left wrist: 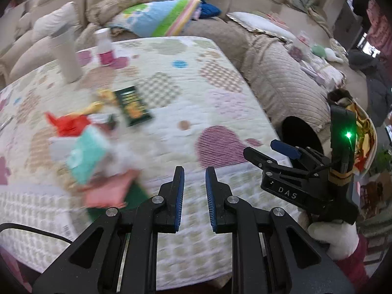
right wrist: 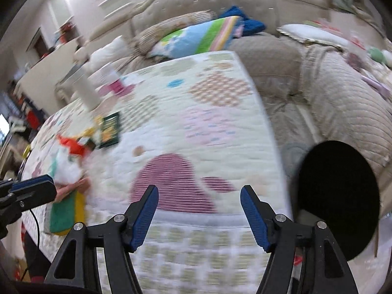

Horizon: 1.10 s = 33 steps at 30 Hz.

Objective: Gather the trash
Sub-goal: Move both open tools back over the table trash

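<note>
A heap of trash lies on the left of the quilted table: a dark green packet, a red wrapper, a mint-green pack, white tissue, and a pink wrapper. The same heap shows in the right wrist view, with the green packet and red wrapper. My left gripper is empty, jaws a narrow gap apart, just right of the heap. My right gripper is wide open and empty over the table's near edge; it also shows in the left wrist view. Both views are blurred.
A black round bin opening sits off the table's right edge, also in the left wrist view. A tall white cylinder and a pink-labelled bottle stand at the far left. A beige sofa with cushions rings the table.
</note>
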Each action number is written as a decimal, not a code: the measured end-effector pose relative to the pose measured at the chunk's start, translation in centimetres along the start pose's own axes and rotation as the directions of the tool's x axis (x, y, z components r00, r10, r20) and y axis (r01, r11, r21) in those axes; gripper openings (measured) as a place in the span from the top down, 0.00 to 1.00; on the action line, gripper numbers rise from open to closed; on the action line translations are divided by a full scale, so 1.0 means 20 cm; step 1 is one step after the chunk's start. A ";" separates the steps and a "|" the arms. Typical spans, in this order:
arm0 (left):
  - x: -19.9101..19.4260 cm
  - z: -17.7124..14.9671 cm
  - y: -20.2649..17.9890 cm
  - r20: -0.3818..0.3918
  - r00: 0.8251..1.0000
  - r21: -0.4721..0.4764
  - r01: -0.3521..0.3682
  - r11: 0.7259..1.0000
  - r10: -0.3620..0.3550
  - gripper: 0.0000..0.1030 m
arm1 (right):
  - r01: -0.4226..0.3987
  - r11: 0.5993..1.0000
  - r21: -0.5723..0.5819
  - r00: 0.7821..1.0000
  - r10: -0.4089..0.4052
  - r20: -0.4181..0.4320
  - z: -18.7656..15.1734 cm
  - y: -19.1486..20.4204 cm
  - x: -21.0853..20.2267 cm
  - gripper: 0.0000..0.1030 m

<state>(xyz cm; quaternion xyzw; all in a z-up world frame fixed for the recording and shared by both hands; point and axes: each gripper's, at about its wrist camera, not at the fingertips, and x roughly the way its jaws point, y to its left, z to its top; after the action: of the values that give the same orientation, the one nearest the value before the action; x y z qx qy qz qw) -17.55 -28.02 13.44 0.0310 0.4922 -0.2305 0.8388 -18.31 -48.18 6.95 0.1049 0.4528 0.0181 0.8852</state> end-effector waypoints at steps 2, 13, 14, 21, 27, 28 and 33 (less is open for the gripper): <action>-0.04 -0.04 0.10 0.003 0.999 -0.021 -0.032 0.999 0.032 0.85 | -0.029 0.999 -0.034 1.000 0.029 -0.013 0.00 0.10 0.02 0.35; -0.14 -0.32 0.67 -0.077 0.986 -0.174 -0.161 0.972 0.149 0.85 | -0.231 0.959 -0.164 0.972 0.219 -0.089 -0.02 0.61 0.08 0.34; -0.13 -0.34 0.71 -0.087 0.986 -0.195 -0.160 0.968 0.145 0.85 | -0.245 0.955 -0.170 0.968 0.231 -0.097 -0.03 0.64 0.08 0.34; -0.02 -0.41 0.79 -0.115 0.993 -0.292 -0.069 0.954 0.037 0.85 | -0.275 0.941 -0.195 0.958 0.251 -0.141 -0.04 0.78 0.13 0.34; 0.03 -0.40 0.76 -0.098 0.994 -0.250 -0.069 0.966 0.045 0.85 | -0.250 0.950 -0.189 0.966 0.231 -0.115 0.05 0.78 0.14 0.34; 0.03 -0.39 0.76 -0.089 0.994 -0.243 -0.078 0.967 0.058 0.85 | -0.249 0.949 -0.194 0.967 0.231 -0.111 0.07 0.79 0.14 0.33; 0.04 -0.38 0.77 -0.102 0.994 -0.242 -0.072 0.968 0.048 0.85 | -0.248 0.932 -0.264 0.968 0.233 -0.089 0.17 0.94 0.17 0.25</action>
<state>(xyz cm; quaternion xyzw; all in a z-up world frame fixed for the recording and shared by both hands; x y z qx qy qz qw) -16.95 -12.49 6.30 -0.0470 0.5553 -0.1408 0.8183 -12.35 -29.88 9.98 0.0359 0.4545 0.1915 0.8692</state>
